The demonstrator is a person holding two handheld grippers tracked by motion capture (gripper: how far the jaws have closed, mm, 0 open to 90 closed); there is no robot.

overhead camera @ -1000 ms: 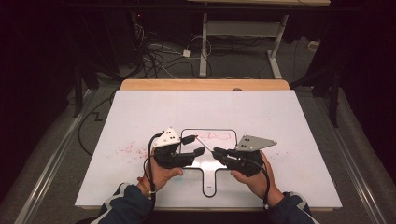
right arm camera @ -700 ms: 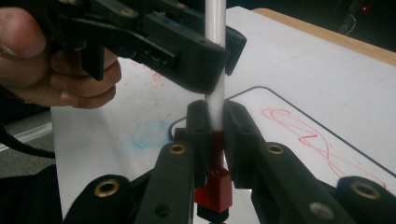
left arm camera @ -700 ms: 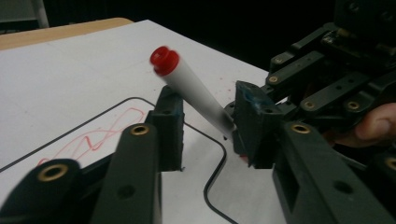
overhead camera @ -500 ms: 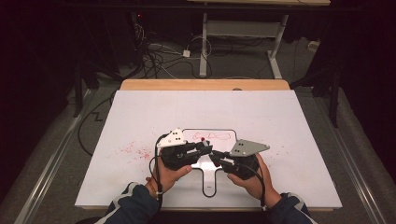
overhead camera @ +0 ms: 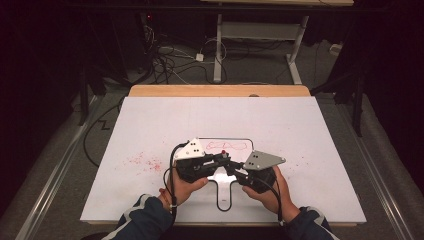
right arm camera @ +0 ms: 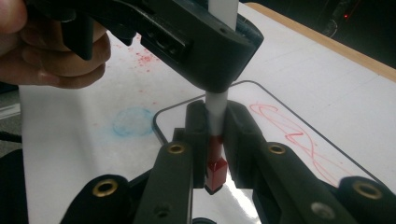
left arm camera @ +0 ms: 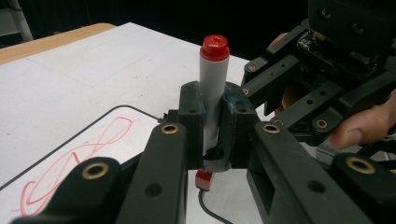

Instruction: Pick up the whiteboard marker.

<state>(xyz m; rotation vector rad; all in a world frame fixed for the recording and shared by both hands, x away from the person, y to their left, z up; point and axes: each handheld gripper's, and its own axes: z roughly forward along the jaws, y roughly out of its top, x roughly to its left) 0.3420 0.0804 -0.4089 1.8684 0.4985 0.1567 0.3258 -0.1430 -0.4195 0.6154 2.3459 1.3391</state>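
While both claws are squeezing one red marker point(left arm camera: 212, 98), we are holding it upright over the small whiteboard point(overhead camera: 240, 141).

We are gripping its white body with the left gripper point(left arm camera: 212, 126) and its red end with the right gripper point(right arm camera: 215, 140). Red scribbles point(overhead camera: 227, 146) are already showing on the board, so the drawing looks done; we think capping is next.

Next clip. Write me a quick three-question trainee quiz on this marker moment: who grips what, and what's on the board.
1. True or false: the left gripper is clamped on the white barrel of the marker.
2. What does the right gripper grip? A) the marker's red-capped top end B) the marker's lower end, by its red tip C) the board's edge
3. Fill in: the scribble on the whiteboard is ____ in colour.

Key
1. True; the barrel stands upright between its jaws.
2. B; the red tip pokes out below its jaws.
3. Red.
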